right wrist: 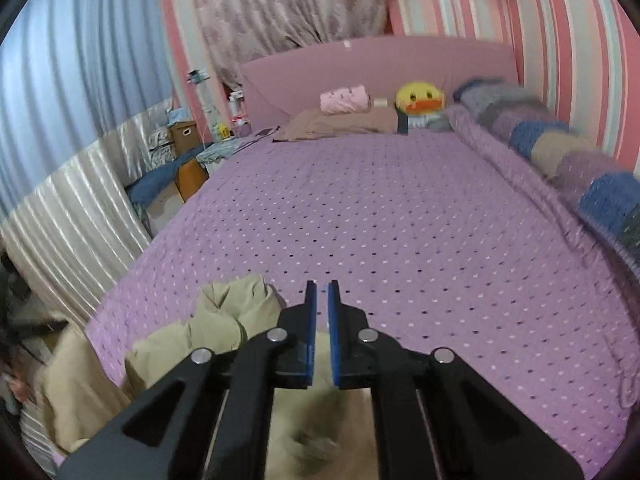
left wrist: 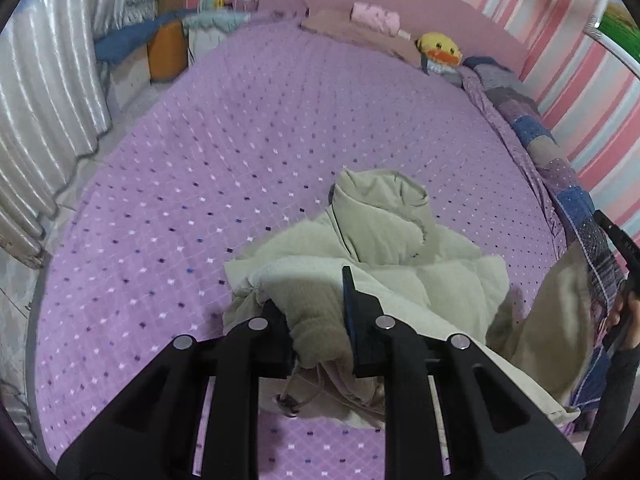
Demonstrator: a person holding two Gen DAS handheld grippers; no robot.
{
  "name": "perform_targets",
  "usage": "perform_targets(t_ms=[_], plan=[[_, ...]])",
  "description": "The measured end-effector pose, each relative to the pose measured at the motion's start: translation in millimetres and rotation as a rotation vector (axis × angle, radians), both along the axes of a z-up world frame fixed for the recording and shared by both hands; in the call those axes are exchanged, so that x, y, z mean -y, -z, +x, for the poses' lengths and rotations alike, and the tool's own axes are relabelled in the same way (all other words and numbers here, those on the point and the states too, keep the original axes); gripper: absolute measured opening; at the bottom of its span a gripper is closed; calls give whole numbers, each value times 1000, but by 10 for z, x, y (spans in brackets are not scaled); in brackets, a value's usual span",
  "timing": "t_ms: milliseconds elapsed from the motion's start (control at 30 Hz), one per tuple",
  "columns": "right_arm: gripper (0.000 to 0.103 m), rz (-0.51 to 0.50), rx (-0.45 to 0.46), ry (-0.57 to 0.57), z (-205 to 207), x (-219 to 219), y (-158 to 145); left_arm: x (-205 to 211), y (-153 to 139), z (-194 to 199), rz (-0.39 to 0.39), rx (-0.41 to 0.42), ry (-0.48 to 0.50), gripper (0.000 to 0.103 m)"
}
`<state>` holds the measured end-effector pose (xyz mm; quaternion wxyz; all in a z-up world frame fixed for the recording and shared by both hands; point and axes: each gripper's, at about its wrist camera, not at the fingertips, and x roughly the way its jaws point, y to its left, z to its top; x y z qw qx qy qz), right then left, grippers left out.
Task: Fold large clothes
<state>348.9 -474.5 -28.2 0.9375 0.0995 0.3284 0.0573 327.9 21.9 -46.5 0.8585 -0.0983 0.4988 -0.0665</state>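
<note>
A pale beige hooded padded jacket (left wrist: 384, 236) with a fleecy lining lies crumpled on the near part of the purple dotted bedspread (left wrist: 248, 152). My left gripper (left wrist: 310, 300) is shut on a fold of the fleecy lining, lifted off the bed; cloth covers most of its left finger. In the right wrist view the jacket (right wrist: 224, 320) lies low and to the left and blurs under the tool. My right gripper (right wrist: 322, 286) is shut, its blue pads almost touching, with bedspread (right wrist: 400, 208) showing past the tips. It also shows at the left wrist view's right edge (left wrist: 616, 240), beside a raised flap of the jacket.
At the head of the bed lie a brown pillow (right wrist: 340, 122), a pink bundle (right wrist: 344, 98) and a yellow duck plush (right wrist: 420, 98). A patchwork blanket (right wrist: 560, 148) runs along the striped wall. Silvery curtains (left wrist: 44, 112) and an orange box (left wrist: 168, 52) stand left of the bed.
</note>
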Motion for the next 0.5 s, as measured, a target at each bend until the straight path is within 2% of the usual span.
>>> perform_targets(t_ms=[33, 100, 200, 267, 367, 433, 467, 500], plan=[[5, 32, -19, 3, 77, 49, 59, -14, 128, 102, -18, -25, -13, 17], [5, 61, -73, 18, 219, 94, 367, 50, 472, 303, 9, -80, -34, 17], [5, 3, -135, -8, 213, 24, 816, 68, 868, 494, 17, -125, -71, 17], [5, -42, -162, -7, 169, 42, 1016, 17, 982, 532, -3, -133, -80, 17], [8, -9, -184, -3, 31, 209, 1199, -8, 1092, 486, -6, -137, -84, 17], [9, -5, -197, -9, -56, 300, 1264, 30, 1103, 486, 20, -133, -68, 18], [18, 3, -209, -16, -93, 344, 1292, 64, 1104, 487, 37, -134, -62, 18], [31, 25, -211, -29, -149, 390, 1320, 79, 1089, 512, 48, -136, -61, 18]])
